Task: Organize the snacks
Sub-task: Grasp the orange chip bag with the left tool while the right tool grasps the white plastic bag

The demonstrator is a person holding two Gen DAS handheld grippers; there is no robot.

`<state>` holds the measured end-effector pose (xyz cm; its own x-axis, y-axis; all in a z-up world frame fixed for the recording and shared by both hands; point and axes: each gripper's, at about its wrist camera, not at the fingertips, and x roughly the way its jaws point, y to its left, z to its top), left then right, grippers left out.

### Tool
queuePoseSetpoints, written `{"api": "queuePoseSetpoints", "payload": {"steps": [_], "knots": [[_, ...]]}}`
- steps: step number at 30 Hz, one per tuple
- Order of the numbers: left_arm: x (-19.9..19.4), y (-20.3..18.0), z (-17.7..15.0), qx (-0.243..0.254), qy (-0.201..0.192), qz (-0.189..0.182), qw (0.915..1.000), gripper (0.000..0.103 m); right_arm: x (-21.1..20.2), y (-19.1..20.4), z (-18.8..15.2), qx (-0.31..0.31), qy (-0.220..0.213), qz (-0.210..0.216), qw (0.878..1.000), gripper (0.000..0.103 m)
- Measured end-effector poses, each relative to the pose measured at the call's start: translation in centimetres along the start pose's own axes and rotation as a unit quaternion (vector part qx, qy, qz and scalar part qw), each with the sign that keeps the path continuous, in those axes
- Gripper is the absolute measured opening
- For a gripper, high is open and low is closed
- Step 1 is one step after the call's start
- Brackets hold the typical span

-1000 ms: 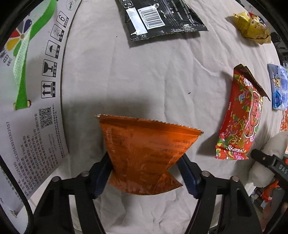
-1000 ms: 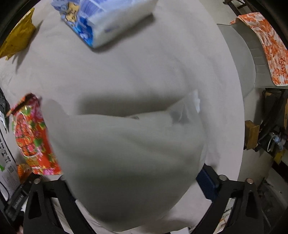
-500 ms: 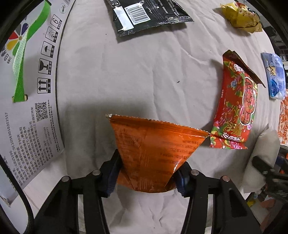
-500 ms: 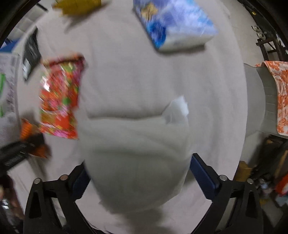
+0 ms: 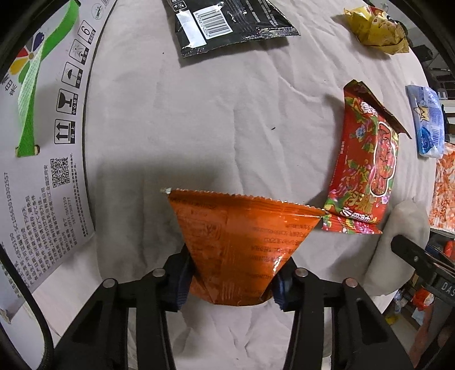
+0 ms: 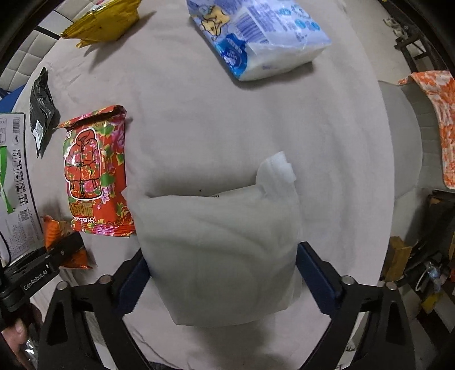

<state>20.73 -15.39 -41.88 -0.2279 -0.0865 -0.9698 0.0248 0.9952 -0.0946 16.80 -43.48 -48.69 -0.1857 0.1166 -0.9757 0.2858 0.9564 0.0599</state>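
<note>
Left wrist view: the left gripper (image 5: pixel 231 280) has its two fingers closed on the lower end of an orange snack bag (image 5: pixel 241 244), which fans out wider toward its crimped top edge above a wrinkled grey cloth (image 5: pixel 199 128). Just right of the orange bag's top corner, nearly touching it in this view, lies a red flowered snack packet (image 5: pixel 366 168), flat on the cloth. Left of the orange bag stands a white printed carton (image 5: pixel 37 159) with a green strap and handling symbols. Farther right of the red packet rests a blue and white packet (image 5: pixel 428 122). Beyond the orange bag, at the far side of the cloth, lie a black packet with a barcode (image 5: pixel 227 22) and, well to its right, a crumpled yellow bag (image 5: pixel 376 31).

Right wrist view: the right gripper (image 6: pixel 221 270) holds a pale whitish bag (image 6: pixel 221 250) between fingers pressed to its two sides, lifted above the cloth. Left of this bag lies the red flowered packet, and lower left the other gripper shows with the orange bag. Farther off sit the blue and white packet and yellow bag.
</note>
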Motion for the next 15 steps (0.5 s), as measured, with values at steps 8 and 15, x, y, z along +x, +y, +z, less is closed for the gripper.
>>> {"api": "queuePoseSetpoints", "payload": {"steps": [8,15], "knots": [[-1.7,0.6,-1.5,0.001,-0.014,-0.006,0.9999,0.039,-4.0,2.0,-1.7,-0.024,-0.024,-0.021,0.999,0.076],[-4.6,0.3,-3.4,0.02,-0.05,-0.002,0.9985,0.039,-7.6,0.3,-2.5,-0.024,-0.05,-0.014,0.998,0.072]]}}
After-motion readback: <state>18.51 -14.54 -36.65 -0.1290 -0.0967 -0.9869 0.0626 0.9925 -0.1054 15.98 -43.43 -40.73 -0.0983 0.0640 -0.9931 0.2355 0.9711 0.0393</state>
